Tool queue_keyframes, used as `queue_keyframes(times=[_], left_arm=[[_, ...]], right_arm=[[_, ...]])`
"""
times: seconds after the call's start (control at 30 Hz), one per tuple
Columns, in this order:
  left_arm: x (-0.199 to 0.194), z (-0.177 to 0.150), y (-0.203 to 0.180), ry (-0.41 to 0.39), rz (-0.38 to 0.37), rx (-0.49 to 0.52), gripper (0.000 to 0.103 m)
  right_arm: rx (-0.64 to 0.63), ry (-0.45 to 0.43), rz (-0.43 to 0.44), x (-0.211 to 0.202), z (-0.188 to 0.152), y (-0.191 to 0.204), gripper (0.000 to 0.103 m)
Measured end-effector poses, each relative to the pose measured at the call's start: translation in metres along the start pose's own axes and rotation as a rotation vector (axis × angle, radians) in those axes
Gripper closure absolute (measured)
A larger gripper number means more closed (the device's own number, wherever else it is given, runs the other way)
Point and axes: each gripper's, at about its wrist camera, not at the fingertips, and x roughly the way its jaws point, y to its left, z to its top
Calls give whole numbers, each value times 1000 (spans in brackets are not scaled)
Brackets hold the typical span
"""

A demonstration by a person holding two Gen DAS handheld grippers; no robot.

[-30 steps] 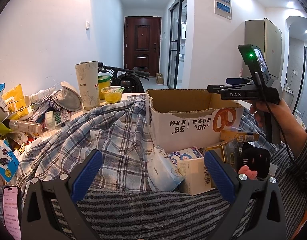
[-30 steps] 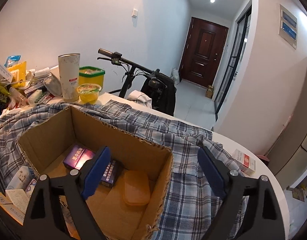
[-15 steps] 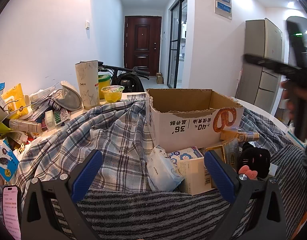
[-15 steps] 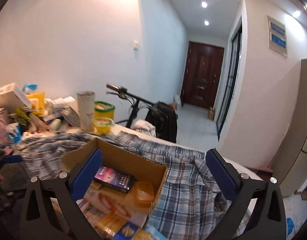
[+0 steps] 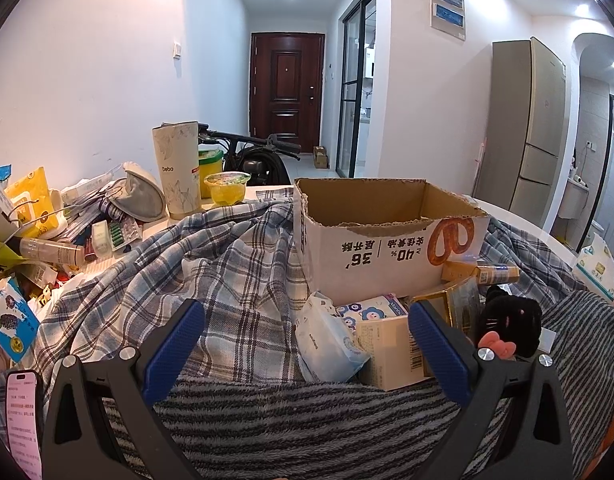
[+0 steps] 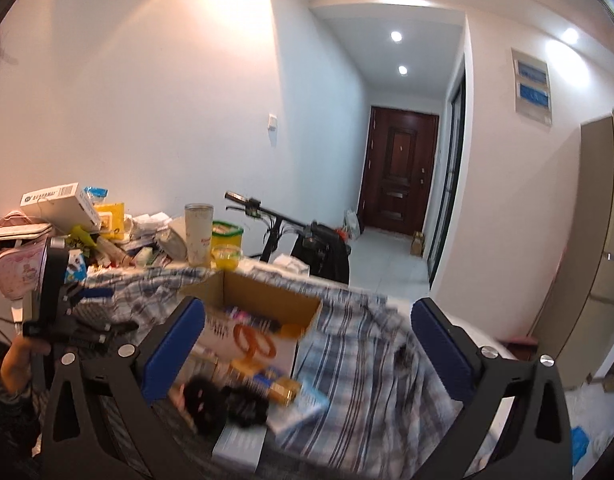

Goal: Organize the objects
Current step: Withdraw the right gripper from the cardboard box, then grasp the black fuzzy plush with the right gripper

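The left tool (image 5: 305,354) hangs low over the striped blanket (image 5: 307,412), its two blue pads wide apart and nothing between them. Just past its tips, at 12 o'clock, lies a small heap of things: a white tissue pack (image 5: 327,340), a pale carton (image 5: 391,350) touching it on the right, a gold box (image 5: 447,304) behind that, and a black plush toy (image 5: 509,326) at 2 o'clock, just beside the right finger.

Behind the heap stands the cardboard box (image 5: 383,256), open at the top, with a pretzel printed upside down on its near wall. It sits on a plaid cloth (image 5: 195,276) that covers most of the worktop (image 5: 519,220). From this side I cannot see what is inside the box.

At 10 o'clock the worktop is crowded: a tall white cup (image 5: 177,174), a yellow jelly cup (image 5: 227,188) just beside it, a grey mask (image 5: 141,196), a yellow packet (image 5: 29,200) and many small items. A phone (image 5: 25,420) lies at 8 o'clock near the left finger.

The right tool (image 6: 307,352) is held higher and further back, and its view is blurred. Its jaws have just been opening and now stand fully apart, with nothing gripped. Below it, at 12 o'clock, I see the same box (image 6: 263,312), with some packets inside that I cannot tell clearly. The plush toy (image 6: 205,400) and the gold box (image 6: 281,390) lie in front of it at 7 o'clock. At 9 o'clock a hand (image 6: 17,364) holds the other device.

A bicycle (image 6: 291,236) leans behind the worktop.
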Motion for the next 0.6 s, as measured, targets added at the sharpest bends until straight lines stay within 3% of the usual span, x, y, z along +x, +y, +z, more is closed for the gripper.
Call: queue_keyframes(times=[0.17, 0.3, 0.37, 0.6], left_arm=[[3, 0, 2, 16, 2, -1, 0], [5, 0, 2, 16, 1, -1, 0], [6, 0, 2, 15, 0, -3, 0], [6, -1, 1, 21, 1, 0, 0]], right_arm=[[126, 2, 35, 22, -58, -15, 0], [82, 85, 50, 51, -92, -8, 0], [76, 137, 96, 61, -95, -5, 0], [43, 127, 211, 61, -97, 4, 0]])
